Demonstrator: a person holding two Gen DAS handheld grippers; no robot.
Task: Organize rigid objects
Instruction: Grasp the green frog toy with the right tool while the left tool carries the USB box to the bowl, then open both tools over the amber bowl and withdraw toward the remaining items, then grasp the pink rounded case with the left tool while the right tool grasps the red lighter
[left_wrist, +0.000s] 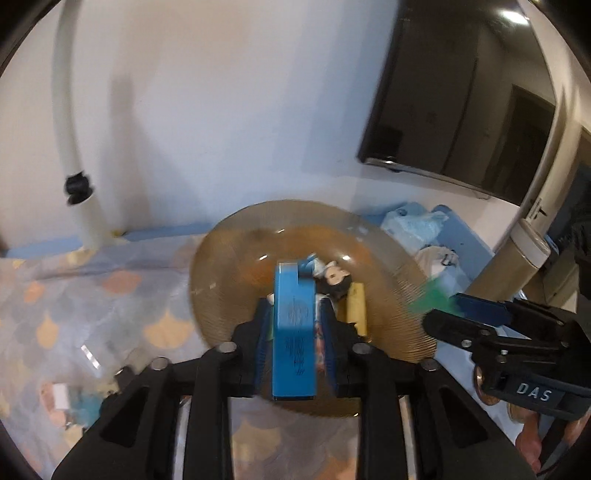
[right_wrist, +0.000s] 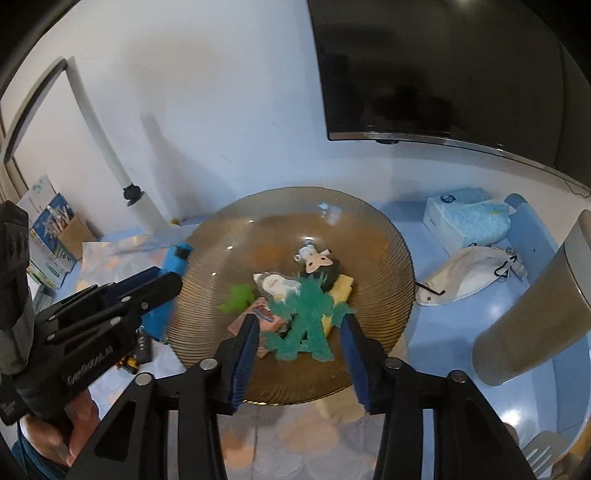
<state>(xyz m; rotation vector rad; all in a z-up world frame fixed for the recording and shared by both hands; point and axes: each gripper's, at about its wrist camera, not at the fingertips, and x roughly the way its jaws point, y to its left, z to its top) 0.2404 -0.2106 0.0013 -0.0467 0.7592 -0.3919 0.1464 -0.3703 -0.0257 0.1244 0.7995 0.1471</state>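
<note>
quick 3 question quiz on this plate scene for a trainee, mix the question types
1. True or false: the yellow rectangular block lies on the ribbed amber glass plate.
2. What is between the fingers of the left gripper?
A. a blue rectangular box
B. a metal fork
C. a red ball
3. Fill in: the green spiky toy figure is between the fingers of the ___ gripper.

Key: 1 true; 2 A; 3 right, the right gripper.
</note>
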